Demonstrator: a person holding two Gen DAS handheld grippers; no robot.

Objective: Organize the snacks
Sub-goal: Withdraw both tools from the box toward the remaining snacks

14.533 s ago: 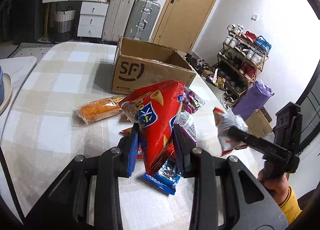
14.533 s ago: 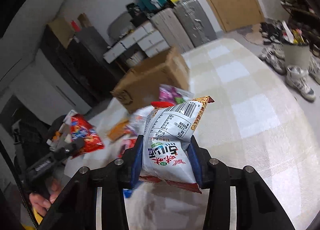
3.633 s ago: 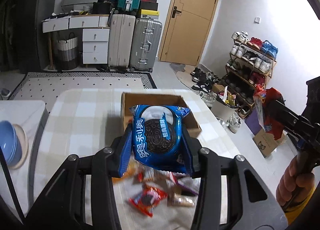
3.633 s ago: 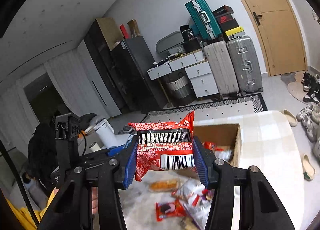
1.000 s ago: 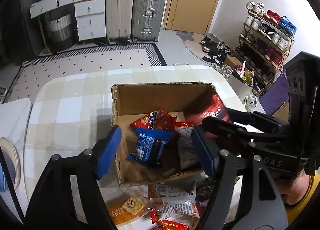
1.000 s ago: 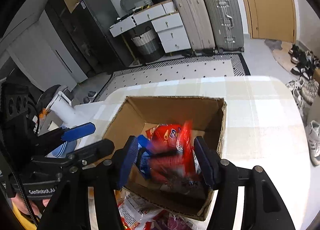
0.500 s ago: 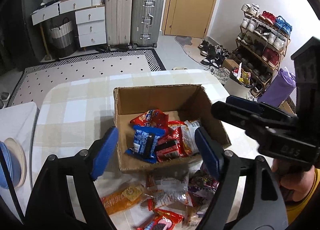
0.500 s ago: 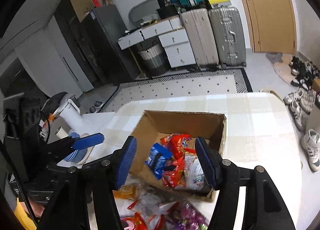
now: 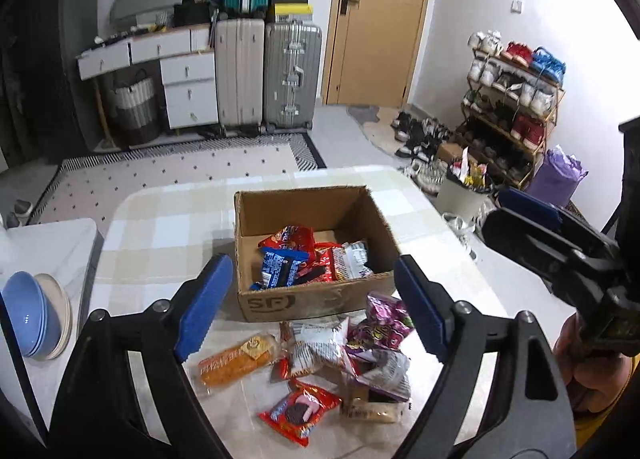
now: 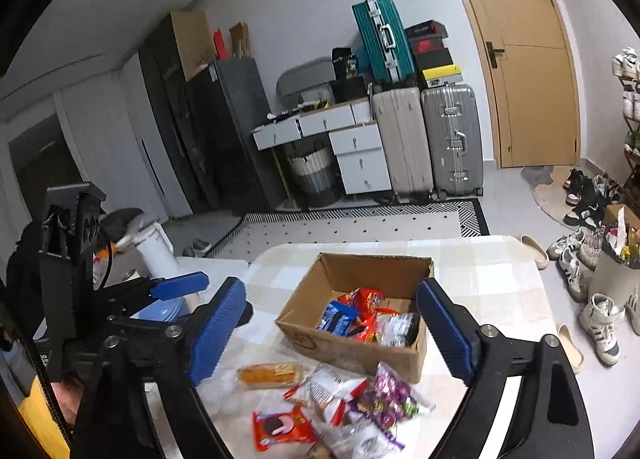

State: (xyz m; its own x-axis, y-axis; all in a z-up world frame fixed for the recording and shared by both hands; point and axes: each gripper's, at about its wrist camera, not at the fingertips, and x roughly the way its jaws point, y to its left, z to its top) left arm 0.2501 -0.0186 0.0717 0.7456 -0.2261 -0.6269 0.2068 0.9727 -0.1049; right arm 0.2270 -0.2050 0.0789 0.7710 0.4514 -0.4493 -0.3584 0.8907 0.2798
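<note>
An open cardboard box (image 9: 362,215) (image 10: 308,337) stands in the middle of the checked table, with a blue cookie pack (image 9: 280,268) and several red and white packets inside. In front of it lies a loose pile: an orange bar (image 9: 236,357) (image 10: 270,374), a white bag (image 9: 316,347), a purple candy bag (image 9: 384,325) (image 10: 390,393) and a red cookie pack (image 9: 302,413) (image 10: 282,427). My left gripper (image 9: 310,305) hangs above the pile, its jaws opening and empty. My right gripper (image 10: 334,333) is above the table too, jaws opening, nothing between them.
Blue and white bowls (image 9: 30,319) are stacked on a side table at the left. Suitcases (image 9: 266,71), drawers and a door stand behind the table, with a shoe rack (image 9: 508,107) and a bin (image 9: 460,191) on the right. A hand holds the right gripper at the picture's right edge.
Both grippers have risen and pulled back from the box, and their jaws have widened. The red packet that the right gripper held now lies in the box.
</note>
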